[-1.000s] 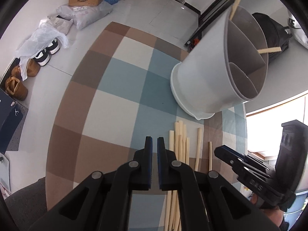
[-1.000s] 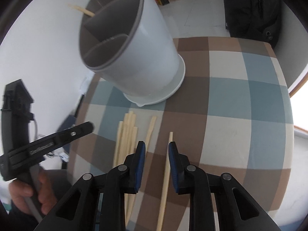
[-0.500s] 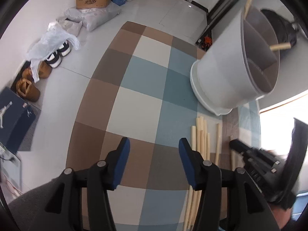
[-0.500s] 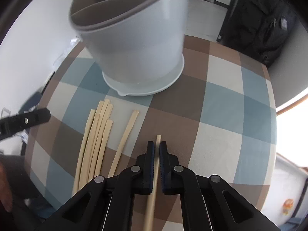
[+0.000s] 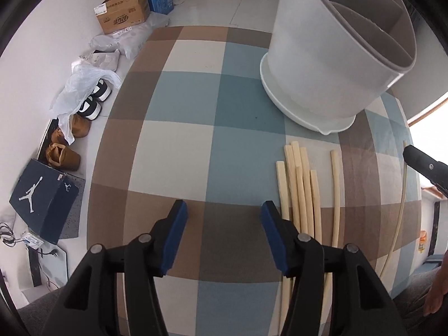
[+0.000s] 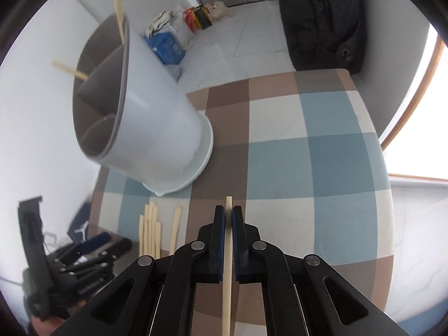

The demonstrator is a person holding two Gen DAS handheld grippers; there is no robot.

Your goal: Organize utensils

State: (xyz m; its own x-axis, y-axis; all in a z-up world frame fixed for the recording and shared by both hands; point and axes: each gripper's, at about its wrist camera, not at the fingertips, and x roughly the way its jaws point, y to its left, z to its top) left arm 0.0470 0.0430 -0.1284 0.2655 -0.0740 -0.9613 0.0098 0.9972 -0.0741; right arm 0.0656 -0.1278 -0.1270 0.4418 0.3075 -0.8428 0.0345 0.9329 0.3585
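Right gripper (image 6: pixel 228 215): pinching one chopstick (image 6: pixel 227 263).
Left gripper (image 5: pixel 222 217): jaws spreading, nothing between them.
Loose chopsticks (image 5: pixel 301 193): just right of left gripper.
Holder (image 5: pixel 330 64): beyond them.

No wording can be read clearly anywhere. On the floor at about nine o'clock in the left wrist view, a dark blue shoebox (image 5: pixel 42 197) carries a white jumping-figure logo on its lid and a smaller one on its side. The cardboard box (image 5: pixel 123 14) at eleven o'clock bears print too small to make out.
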